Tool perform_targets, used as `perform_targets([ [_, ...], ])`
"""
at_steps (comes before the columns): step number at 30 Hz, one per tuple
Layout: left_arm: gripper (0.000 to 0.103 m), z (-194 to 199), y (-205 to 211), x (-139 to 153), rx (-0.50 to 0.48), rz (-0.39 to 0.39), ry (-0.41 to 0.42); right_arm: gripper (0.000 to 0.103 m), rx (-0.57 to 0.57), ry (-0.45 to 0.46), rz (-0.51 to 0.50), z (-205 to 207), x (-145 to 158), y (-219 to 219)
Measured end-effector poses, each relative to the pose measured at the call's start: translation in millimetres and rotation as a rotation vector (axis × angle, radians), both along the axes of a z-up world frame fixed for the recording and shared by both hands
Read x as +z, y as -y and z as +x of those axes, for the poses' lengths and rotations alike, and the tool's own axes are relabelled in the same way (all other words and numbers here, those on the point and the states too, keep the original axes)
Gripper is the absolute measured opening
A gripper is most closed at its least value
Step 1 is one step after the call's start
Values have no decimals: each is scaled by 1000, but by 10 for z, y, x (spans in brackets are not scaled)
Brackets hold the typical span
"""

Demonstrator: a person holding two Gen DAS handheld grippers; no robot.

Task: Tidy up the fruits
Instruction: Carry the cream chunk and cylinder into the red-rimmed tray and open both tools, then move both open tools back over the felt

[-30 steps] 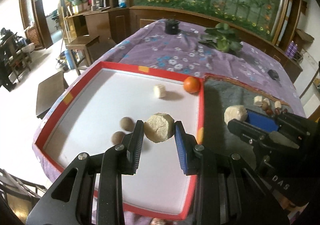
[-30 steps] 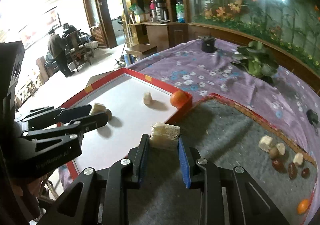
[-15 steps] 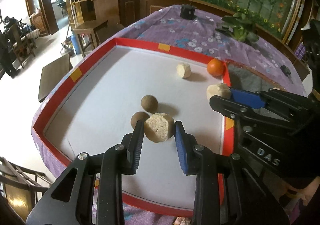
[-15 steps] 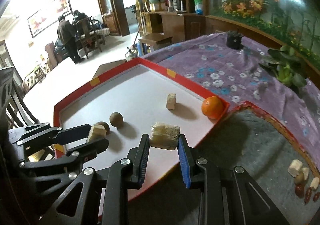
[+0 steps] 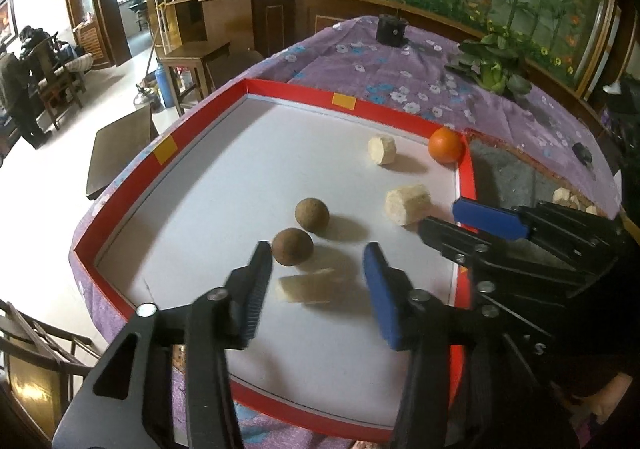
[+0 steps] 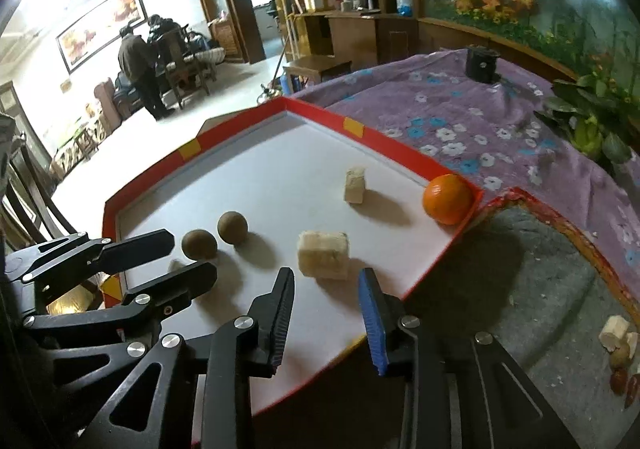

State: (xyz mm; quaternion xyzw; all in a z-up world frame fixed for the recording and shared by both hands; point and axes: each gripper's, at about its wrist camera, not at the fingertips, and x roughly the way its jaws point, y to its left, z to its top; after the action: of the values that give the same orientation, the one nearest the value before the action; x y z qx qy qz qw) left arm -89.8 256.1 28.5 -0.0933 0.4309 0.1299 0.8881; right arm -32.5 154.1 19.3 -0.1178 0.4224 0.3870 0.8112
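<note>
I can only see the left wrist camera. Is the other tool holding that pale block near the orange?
Observer: No. The right tool is opening its jaws, and the pale block sits free on the white tray, right at the tool's tips.
Child: What's on the grey mat? I just see pale bits.
Observer: On the grey mat, next to the pale pieces, there are dark red fruits too.
</note>
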Motion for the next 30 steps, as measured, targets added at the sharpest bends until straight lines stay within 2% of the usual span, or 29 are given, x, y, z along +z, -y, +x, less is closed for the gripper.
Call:
perform_targets([
  [2, 58, -5, 28, 39, 0, 4, 11, 33, -14, 7, 11, -13, 52, 60],
  [8, 58, 33, 225, 118, -28, 18, 22, 35, -58, 30, 46, -94, 227, 367],
  [15, 58, 134, 624, 195, -103, 18, 33, 38, -130, 53, 50, -175, 354, 839],
  [30, 58, 592, 1651, 173, -310, -46, 0, 39, -409, 44, 26, -166, 249, 2352],
])
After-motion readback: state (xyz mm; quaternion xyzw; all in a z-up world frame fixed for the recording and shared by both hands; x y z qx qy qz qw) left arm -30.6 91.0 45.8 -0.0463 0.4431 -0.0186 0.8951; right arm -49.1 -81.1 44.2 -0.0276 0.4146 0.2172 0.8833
